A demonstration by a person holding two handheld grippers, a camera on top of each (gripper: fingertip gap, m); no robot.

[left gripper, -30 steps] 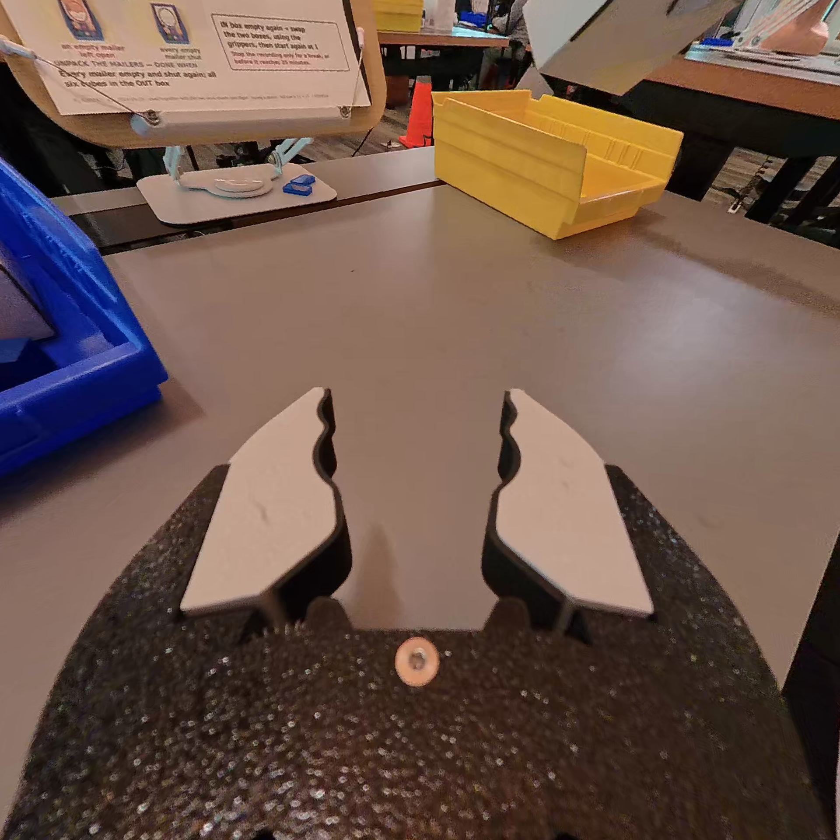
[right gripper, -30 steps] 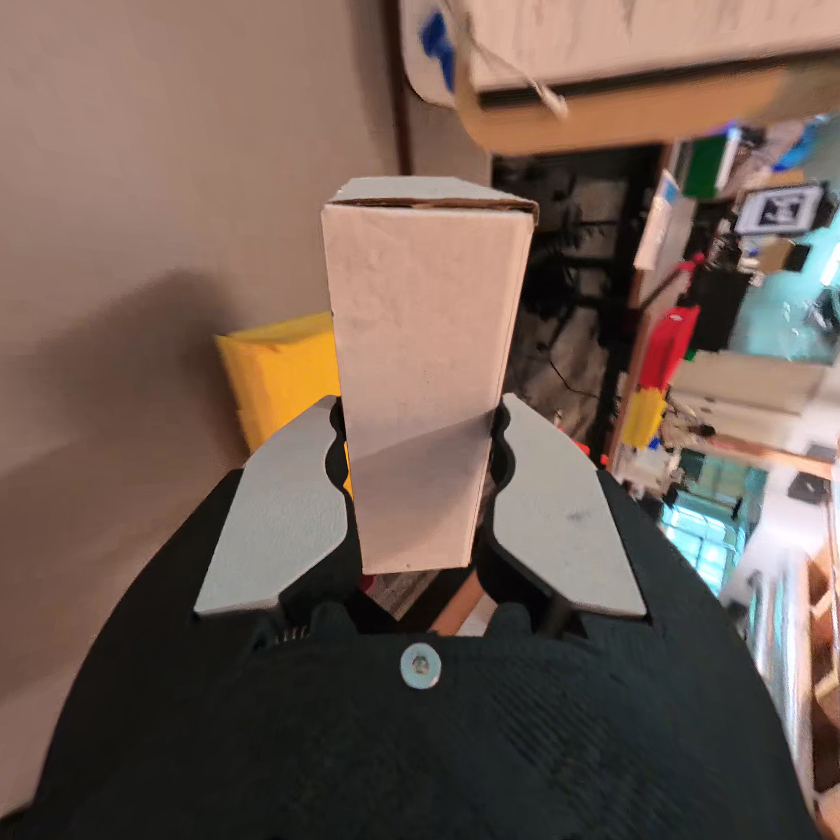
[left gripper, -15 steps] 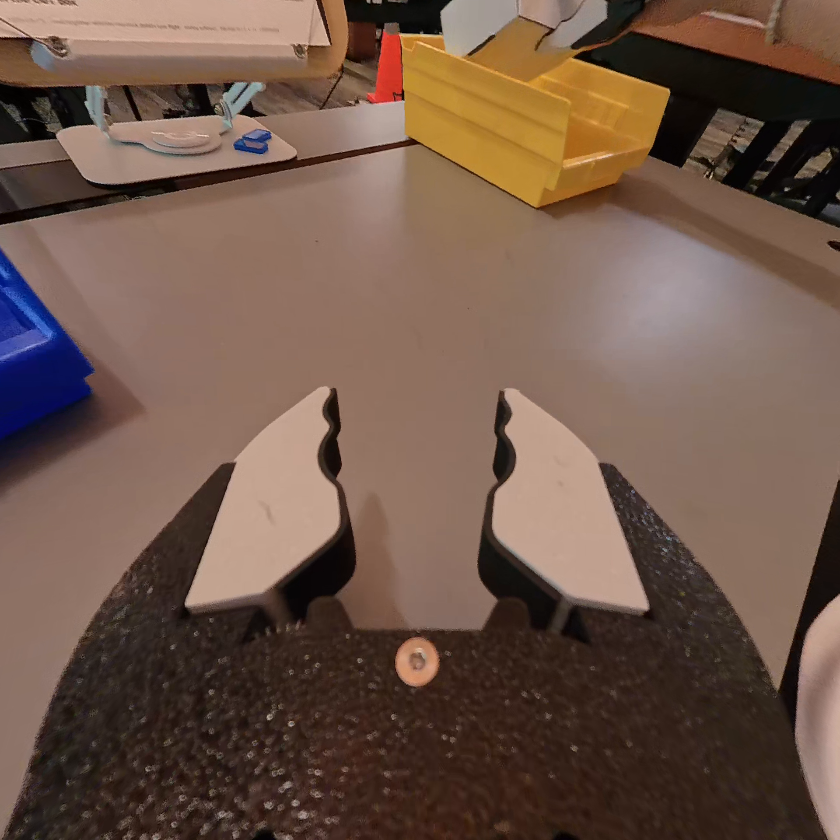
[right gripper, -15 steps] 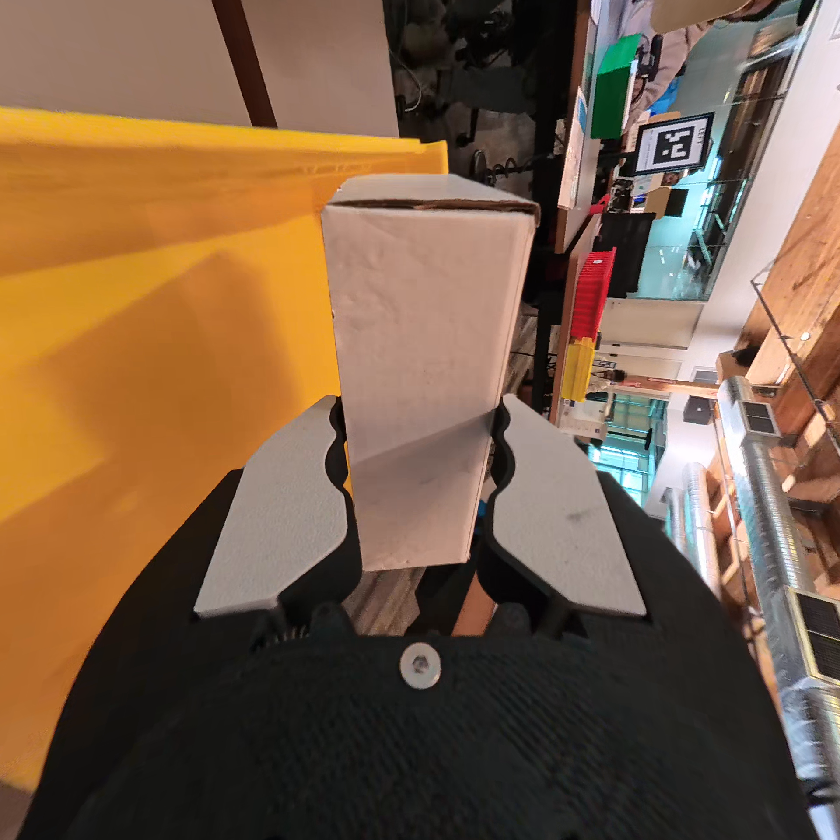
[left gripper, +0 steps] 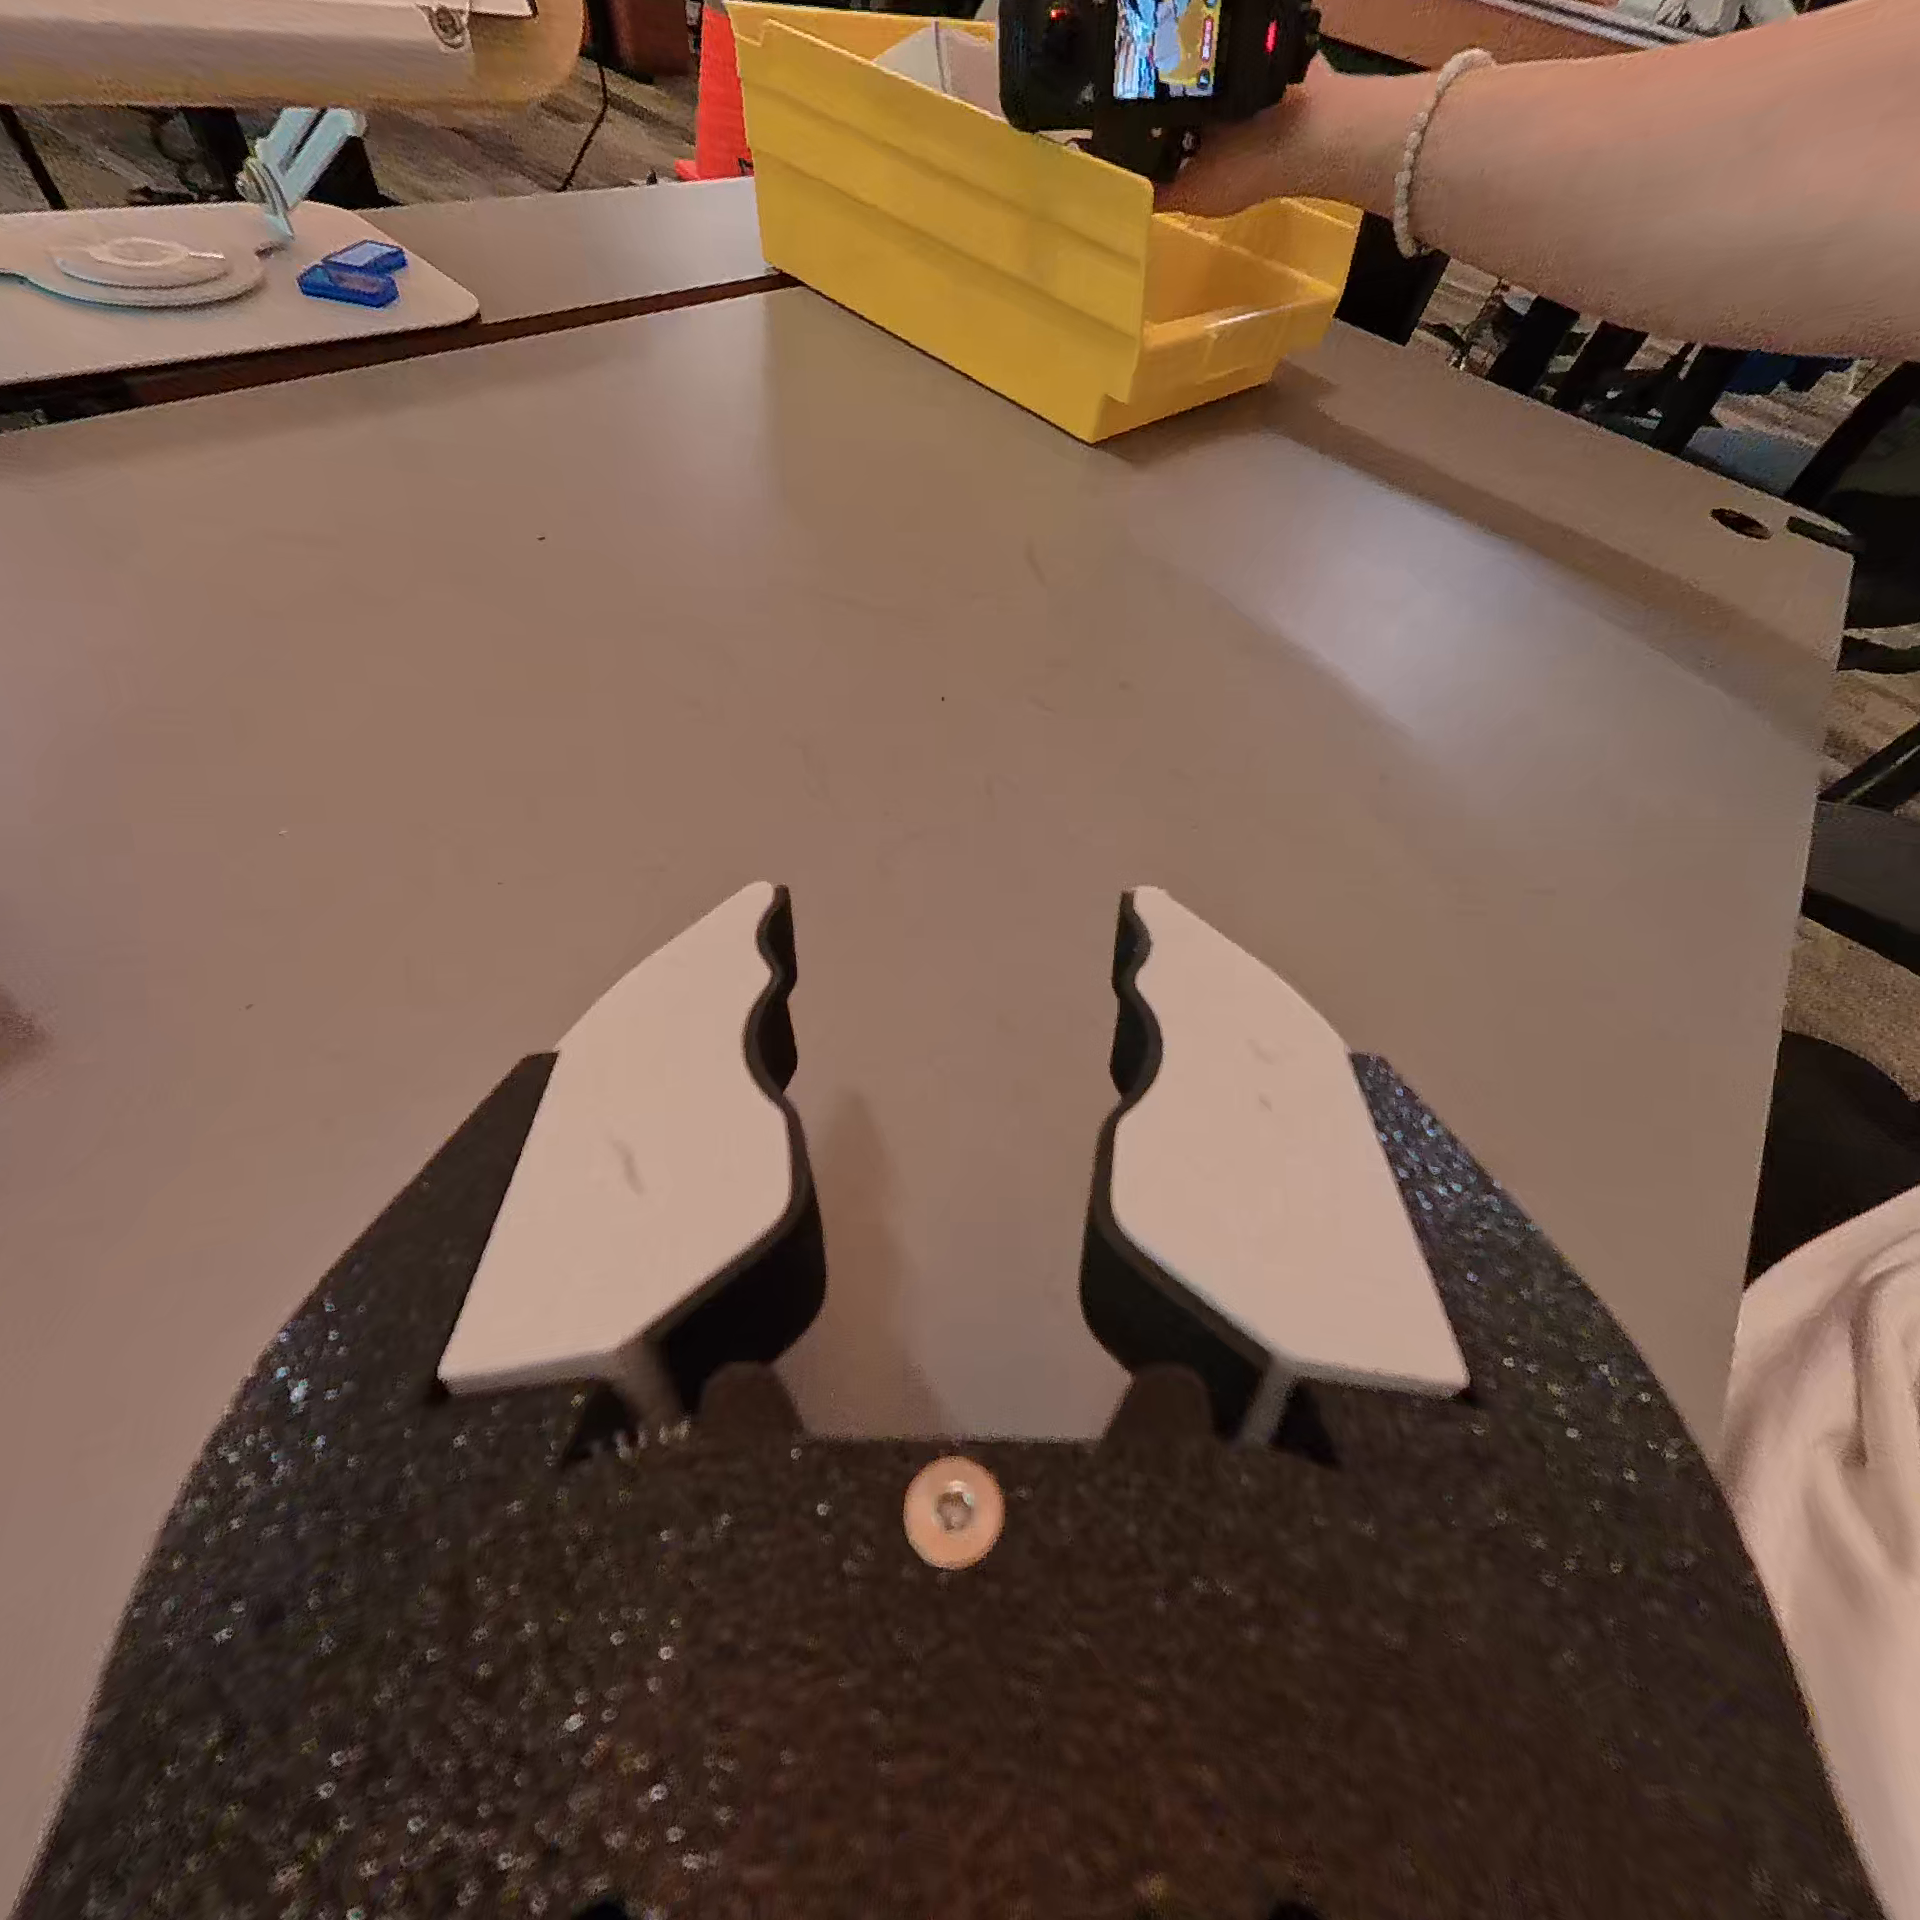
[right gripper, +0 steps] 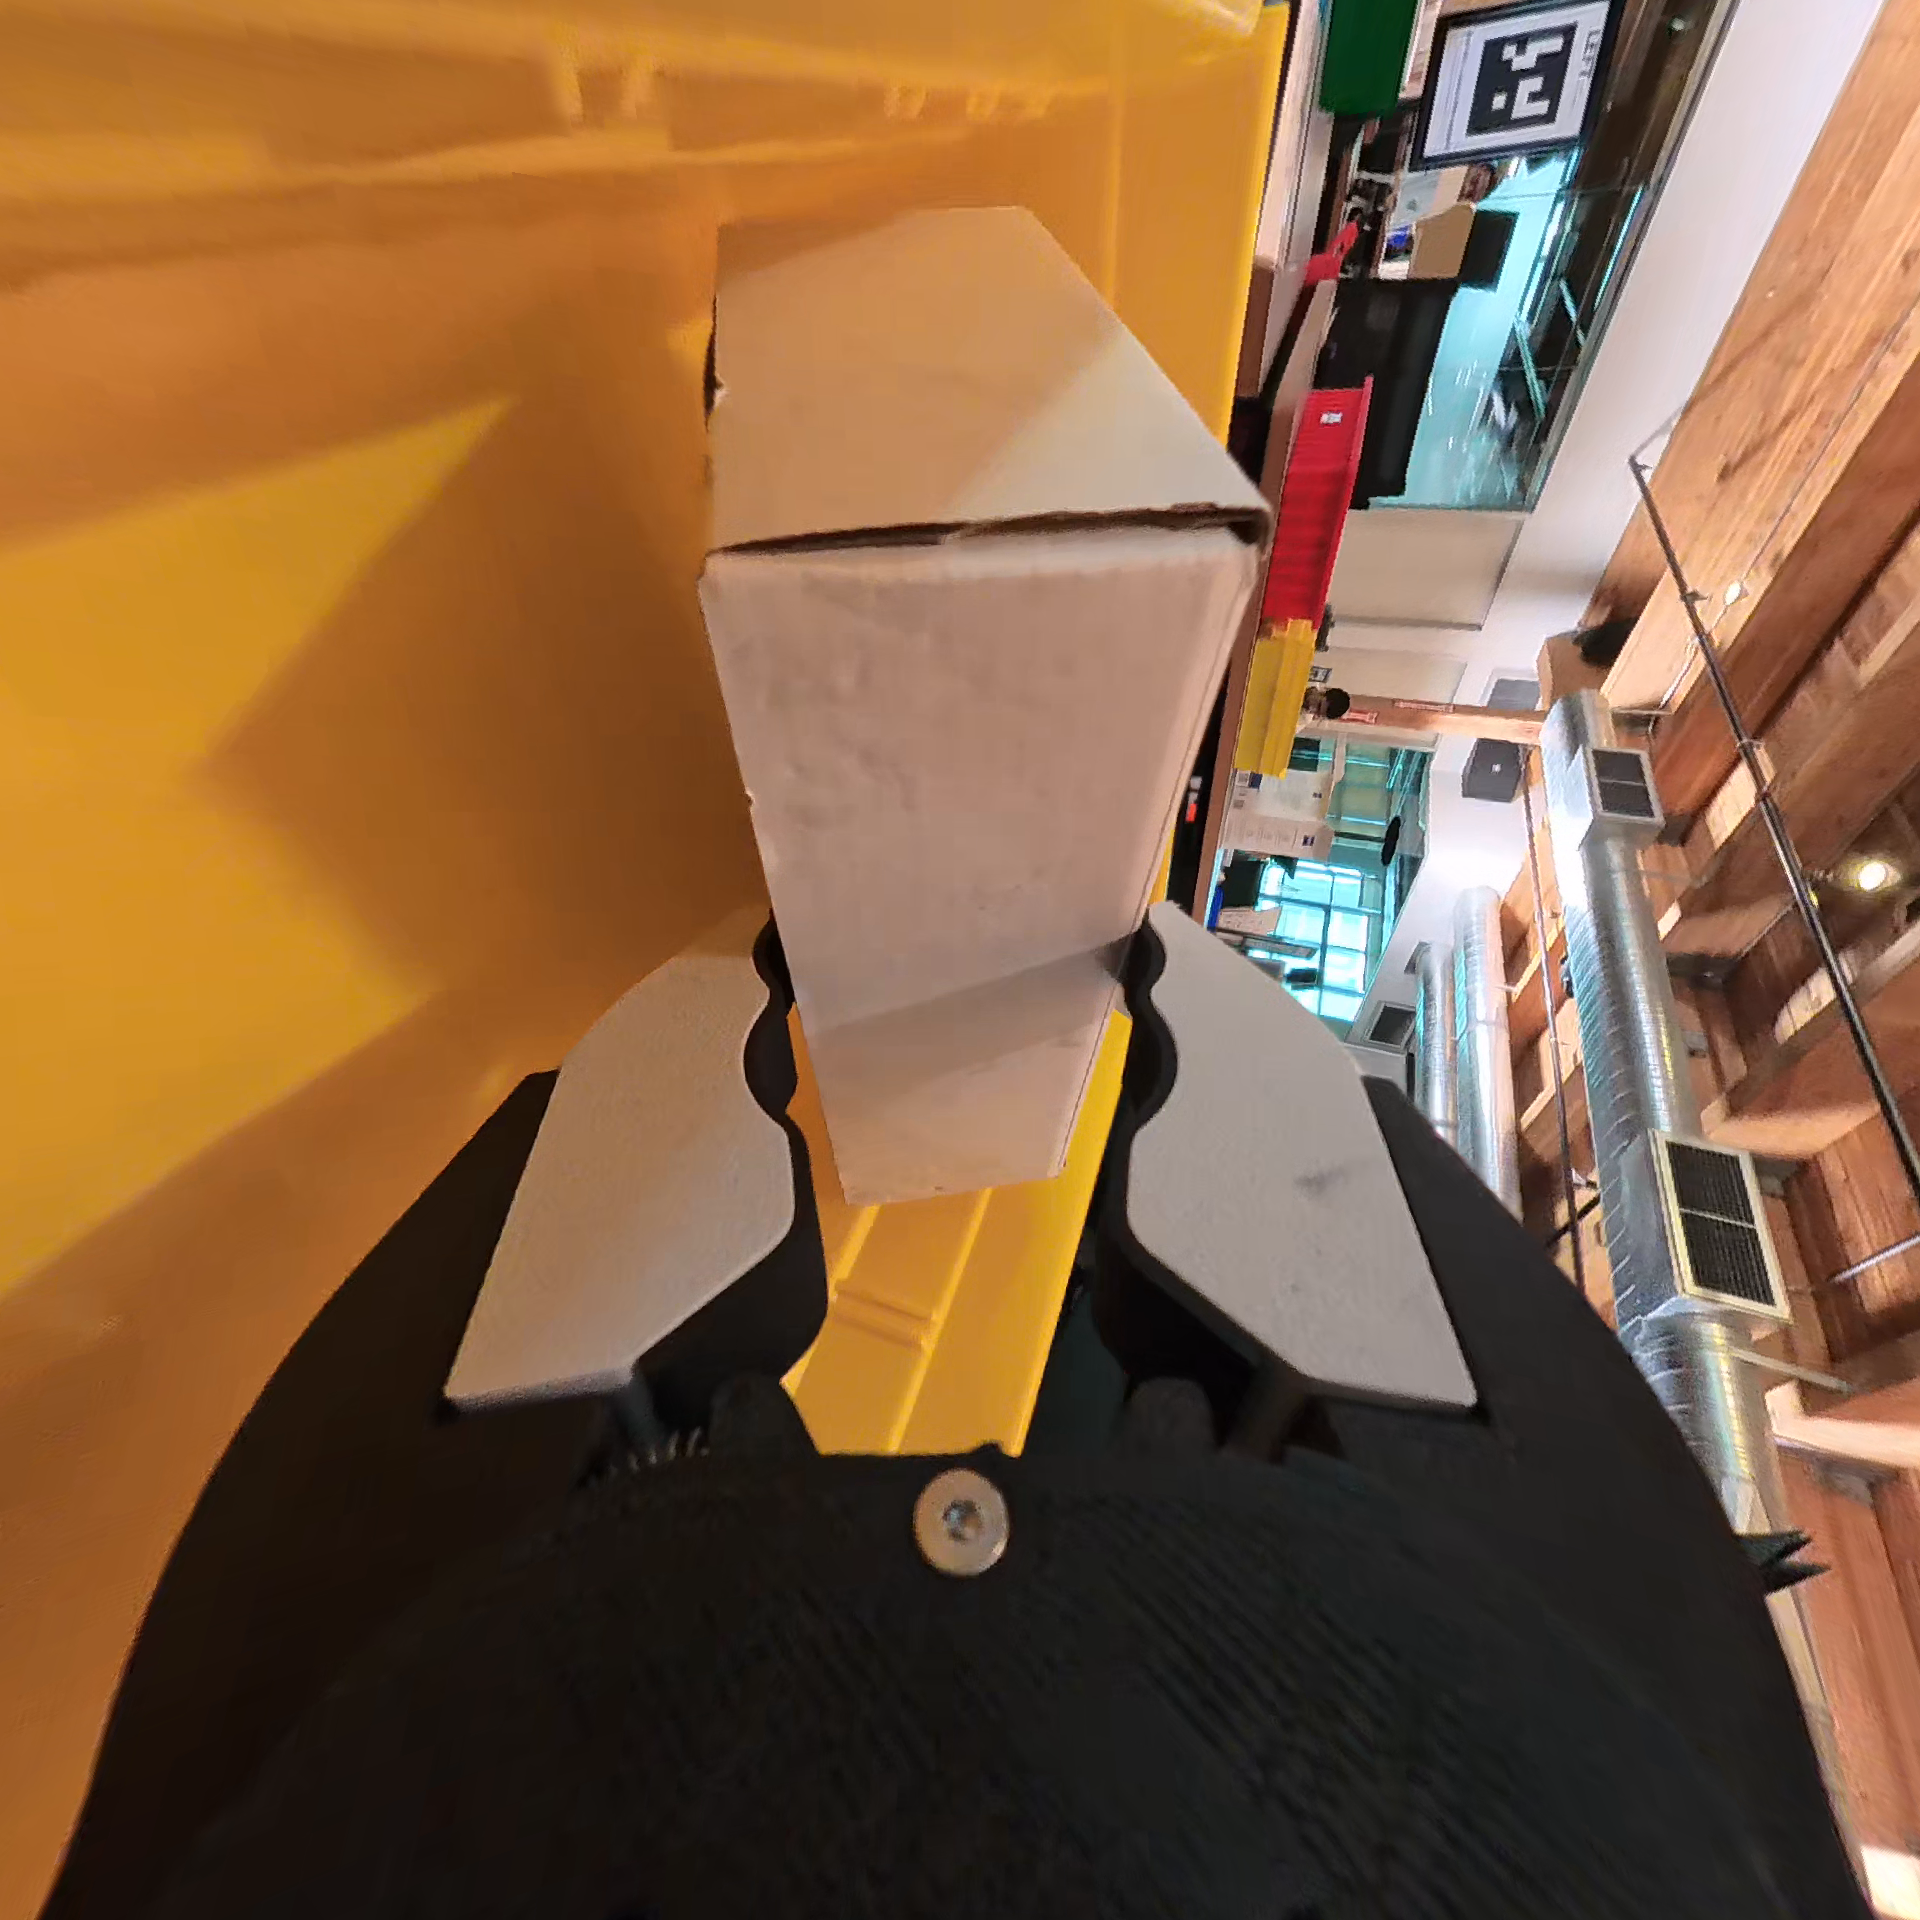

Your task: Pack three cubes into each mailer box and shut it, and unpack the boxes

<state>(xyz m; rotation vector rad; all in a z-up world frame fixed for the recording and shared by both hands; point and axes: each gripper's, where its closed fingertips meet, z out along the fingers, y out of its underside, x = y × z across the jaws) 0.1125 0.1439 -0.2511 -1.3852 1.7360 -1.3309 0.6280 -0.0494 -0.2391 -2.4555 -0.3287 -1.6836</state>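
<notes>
My right gripper (right gripper: 956,925) is shut on a closed white mailer box (right gripper: 966,727). It grips only the near end at the fingertips, and the box tilts away from the camera. The box hangs inside the yellow bin (right gripper: 312,727). In the left wrist view the right gripper's black body (left gripper: 1143,73) sits over the yellow bin (left gripper: 987,239) at the table's far side, and a white corner of the box (left gripper: 925,52) shows in the bin. My left gripper (left gripper: 951,904) is open and empty, low over the grey table (left gripper: 727,623). No cubes are visible.
A person's forearm with a bead bracelet (left gripper: 1558,177) reaches in from the right to the bin. A white stand base with blue clips (left gripper: 353,275) lies at the far left, and an orange cone (left gripper: 722,94) stands behind. The table's right edge (left gripper: 1808,748) is close. The gap from one gripper's tips to the other's is roughly 55 cm.
My right gripper carried the mailer box from over the table down into the yellow bin, and the box tilted in its jaws. My left gripper swung right, and the blue bin left its view.
</notes>
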